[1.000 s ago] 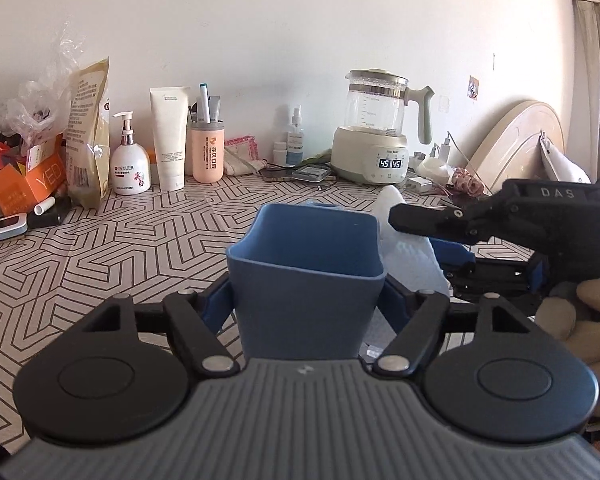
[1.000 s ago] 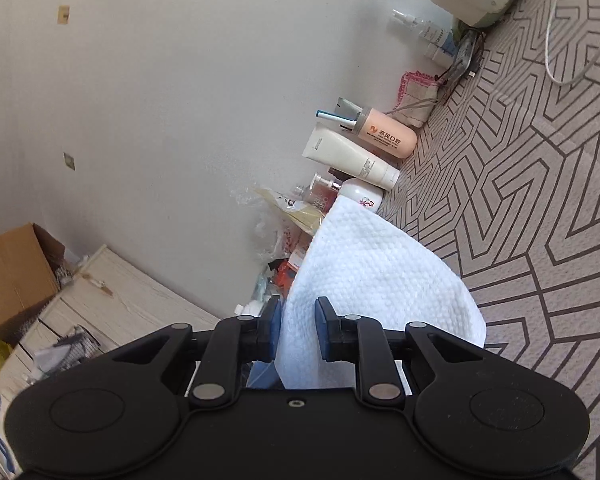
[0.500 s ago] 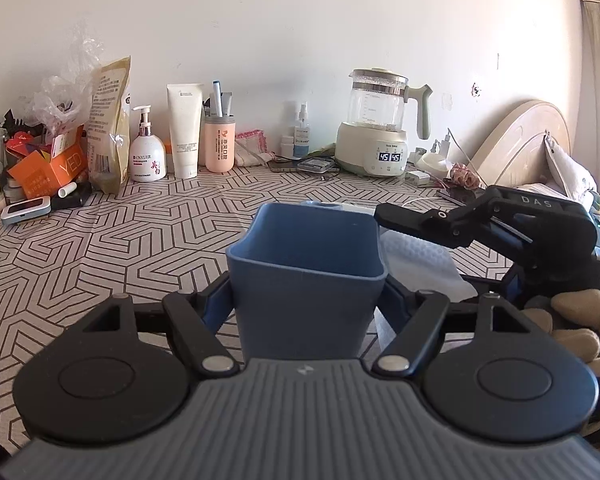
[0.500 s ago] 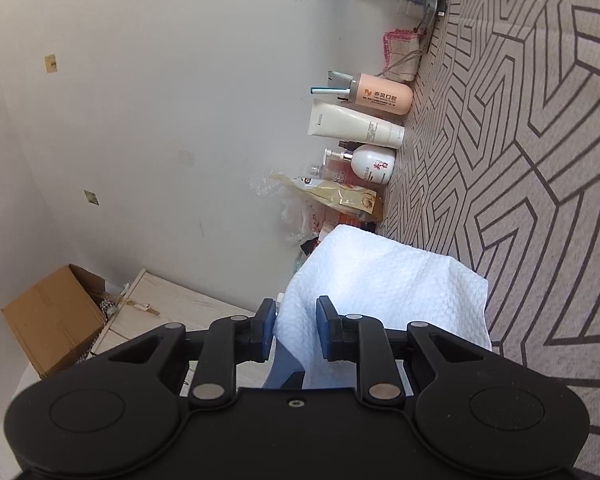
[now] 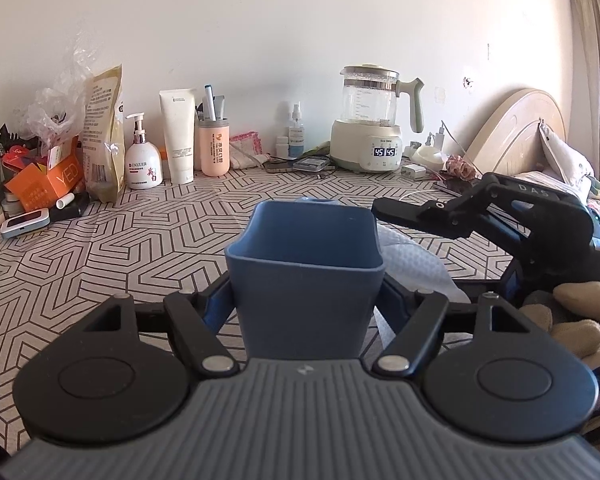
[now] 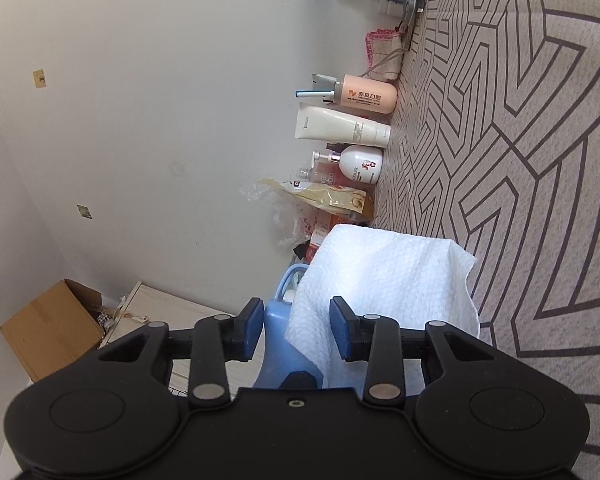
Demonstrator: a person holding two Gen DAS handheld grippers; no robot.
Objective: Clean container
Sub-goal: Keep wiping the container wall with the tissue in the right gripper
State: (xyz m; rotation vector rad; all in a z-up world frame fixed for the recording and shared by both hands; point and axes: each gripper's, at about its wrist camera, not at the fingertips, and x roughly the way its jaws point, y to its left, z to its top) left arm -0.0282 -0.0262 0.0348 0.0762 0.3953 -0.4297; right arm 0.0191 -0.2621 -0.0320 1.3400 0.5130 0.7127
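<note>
A blue square container [image 5: 304, 280] stands upright between the pads of my left gripper [image 5: 304, 308], which is shut on its sides. A white cloth [image 5: 412, 264] lies draped just right of it on the patterned table [image 5: 140, 248]. My right gripper [image 6: 296, 328] is turned on its side, and its jaws are opening. The cloth [image 6: 388, 276] and a light-blue plastic piece [image 6: 280, 340] sit between the pads, which no longer pinch them. In the left wrist view its upper finger [image 5: 412, 212] reaches over the cloth toward the container's rim.
Along the back wall stand a snack bag [image 5: 104, 132], a pump bottle [image 5: 142, 160], a white tube [image 5: 178, 136], a pink cup [image 5: 214, 146] and a glass kettle [image 5: 370, 120]. A gloved hand [image 5: 580, 320] holds the right gripper. A bed headboard [image 5: 516, 128] is at right.
The right gripper's jaws, which pinched the white cloth, have spread apart and let go of it. The right gripper also rolled. The left gripper kept its hold on the container.
</note>
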